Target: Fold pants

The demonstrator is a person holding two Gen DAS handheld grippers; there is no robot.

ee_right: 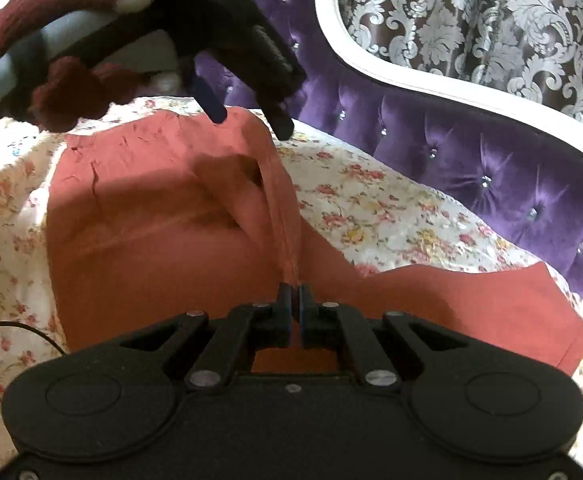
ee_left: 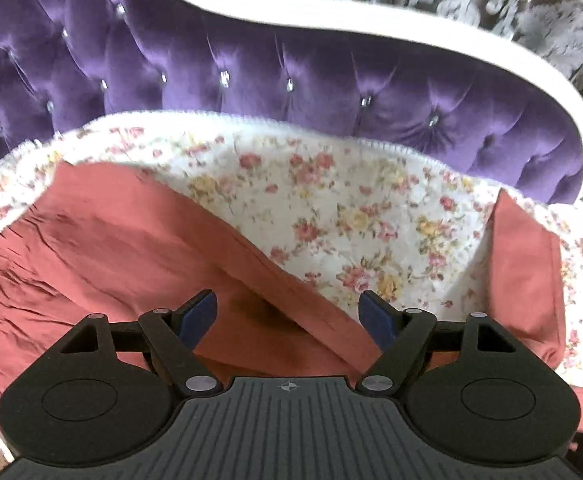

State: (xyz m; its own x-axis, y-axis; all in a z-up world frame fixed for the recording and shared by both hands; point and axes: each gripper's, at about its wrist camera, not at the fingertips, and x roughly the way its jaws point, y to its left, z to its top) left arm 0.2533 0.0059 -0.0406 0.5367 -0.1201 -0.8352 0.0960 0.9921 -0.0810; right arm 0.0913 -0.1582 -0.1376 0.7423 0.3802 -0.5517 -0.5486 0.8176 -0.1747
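Salmon-red pants (ee_left: 103, 252) lie on a floral bedspread (ee_left: 331, 208); in the right wrist view the pants (ee_right: 151, 232) spread across the middle. My left gripper (ee_left: 289, 304) is open, jaws wide apart, just above the pants' folded edge. It also shows in the right wrist view (ee_right: 251, 120), held by a hand in a dark red knit glove, hovering over the pants' far end. My right gripper (ee_right: 294, 300) is shut on a raised ridge of the pants fabric (ee_right: 287, 248), pulled taut toward it.
A purple tufted headboard (ee_left: 291, 80) with a white frame (ee_right: 431, 76) runs behind the bed. Patterned curtain (ee_right: 491, 12) hangs beyond it. A black cable (ee_right: 19, 328) lies on the bedspread at left.
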